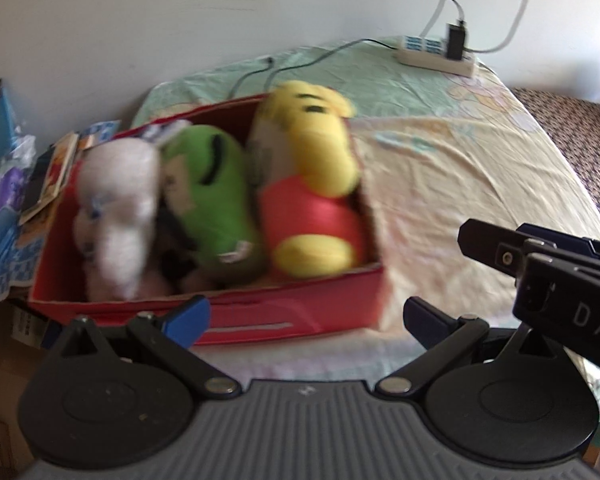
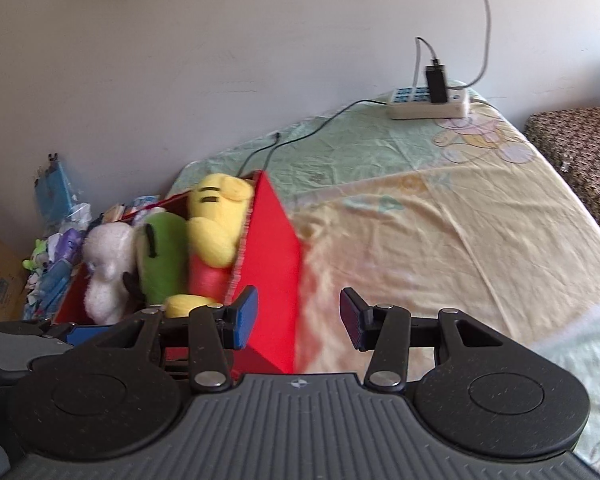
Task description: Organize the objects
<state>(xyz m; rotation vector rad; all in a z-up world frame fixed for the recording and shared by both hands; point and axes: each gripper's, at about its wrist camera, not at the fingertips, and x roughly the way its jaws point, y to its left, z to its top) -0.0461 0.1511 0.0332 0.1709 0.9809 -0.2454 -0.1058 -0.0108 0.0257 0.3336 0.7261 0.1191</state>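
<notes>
The left tongs (image 1: 306,316) stand wide and hold nothing; the right tongs (image 2: 298,318) also gape wide and empty. Just ahead of the left tongs sits the red box (image 1: 260,316) on the bed (image 1: 460,168), its near wall almost at the blue fingertips (image 1: 188,316); seen from the right tongs, the box lies ahead and to the left, its corner close to the left pad. Inside, side by side, lie a white plush (image 1: 116,208), a green plush (image 1: 216,196) and a yellow plush in a red shirt (image 1: 312,184); the yellow one leans against the box wall nearest the right tongs.

The bed ahead of the right tongs looks bare of toys, so the sorting seems nearly done; the step in hand is probably a tidy-up or withdrawal. To do it well, keep both tongs wide and lift them clear of the box rim, so the thin wall is not nudged; if the yellow plush needs seating, press it gently from above rather than pinching its side. A power strip (image 2: 428,104) and cable (image 2: 300,136) lie far ahead; steer away from them.
</notes>
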